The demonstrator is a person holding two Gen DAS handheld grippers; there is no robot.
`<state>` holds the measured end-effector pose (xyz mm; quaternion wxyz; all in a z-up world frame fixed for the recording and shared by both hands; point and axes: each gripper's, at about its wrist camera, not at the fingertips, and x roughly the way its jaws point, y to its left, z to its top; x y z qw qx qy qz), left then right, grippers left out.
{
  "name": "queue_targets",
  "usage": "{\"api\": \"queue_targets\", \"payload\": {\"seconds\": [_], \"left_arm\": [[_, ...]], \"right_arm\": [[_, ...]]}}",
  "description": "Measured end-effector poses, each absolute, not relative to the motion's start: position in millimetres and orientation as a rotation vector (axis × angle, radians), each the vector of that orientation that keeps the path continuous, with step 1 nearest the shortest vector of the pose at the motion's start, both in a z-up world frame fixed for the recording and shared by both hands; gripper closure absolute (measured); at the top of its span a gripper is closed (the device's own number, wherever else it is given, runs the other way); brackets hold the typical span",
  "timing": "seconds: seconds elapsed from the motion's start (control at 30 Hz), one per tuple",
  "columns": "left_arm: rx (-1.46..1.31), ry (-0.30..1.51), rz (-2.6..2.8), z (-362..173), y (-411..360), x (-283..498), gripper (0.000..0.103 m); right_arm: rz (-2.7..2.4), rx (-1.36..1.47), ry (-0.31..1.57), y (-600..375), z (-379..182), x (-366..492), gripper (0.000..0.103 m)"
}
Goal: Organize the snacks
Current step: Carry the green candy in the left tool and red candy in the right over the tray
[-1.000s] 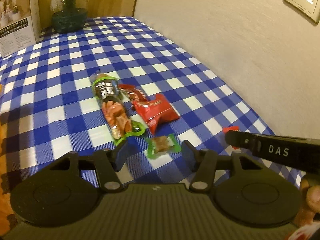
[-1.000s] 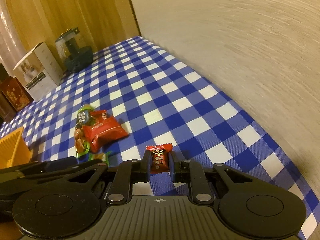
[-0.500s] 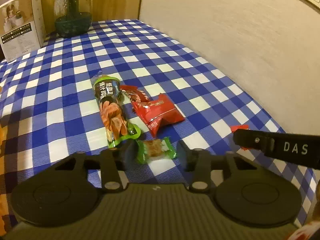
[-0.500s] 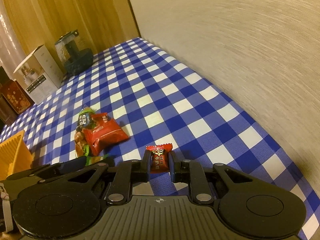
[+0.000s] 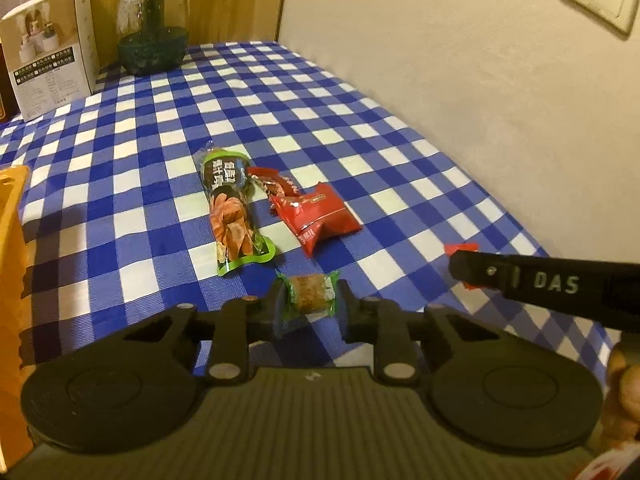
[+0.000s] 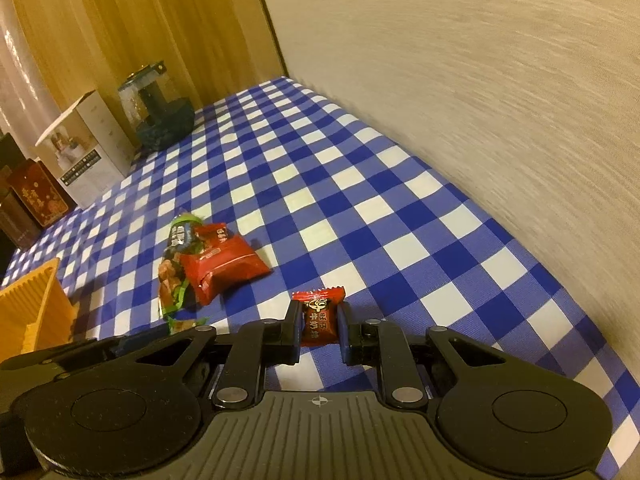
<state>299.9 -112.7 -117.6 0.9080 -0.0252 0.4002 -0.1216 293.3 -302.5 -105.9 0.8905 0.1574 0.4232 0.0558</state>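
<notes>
Since a sec ago my left tool [image 5: 308,304] has closed onto the green-wrapped candy [image 5: 310,291], just above the checked table [image 5: 140,184]. Right tool [image 6: 319,322] is clamped on the red candy [image 6: 318,314], w/ other snack packs [image 5: 276,208] nearby.

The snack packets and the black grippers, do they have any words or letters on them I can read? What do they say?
"DAS": white letters on the side of the right gripper, seen from the left wrist.
Small red candy in the right gripper: yellow characters, too blurred to read.
Long green snack pack: white characters, too blurred.
Red packet: small print, too blurred.
White box: rows of tiny print, unreadable.
Green-wrapped snack in the left gripper: no text shows.
</notes>
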Motion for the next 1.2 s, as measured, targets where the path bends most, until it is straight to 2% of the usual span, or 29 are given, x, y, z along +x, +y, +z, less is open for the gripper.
{"api": "queue_targets", "payload": {"seconds": [0.53,0.93,1.2], "left_arm": [[-0.193,0.74,-0.246,-61,-73,237,0.08],[-0.195,0.699,-0.175,-1,-8,187,0.08],[-0.17,0.691,-0.079,17,45,153,0.08]], "right_arm": [[0.171,0.368,0.779,-283,-63,222,0.085],[0.302,0.325,0.734,-228,4,194,0.085],[0.403,0.293,0.746,-177,21,182,0.085]]}}
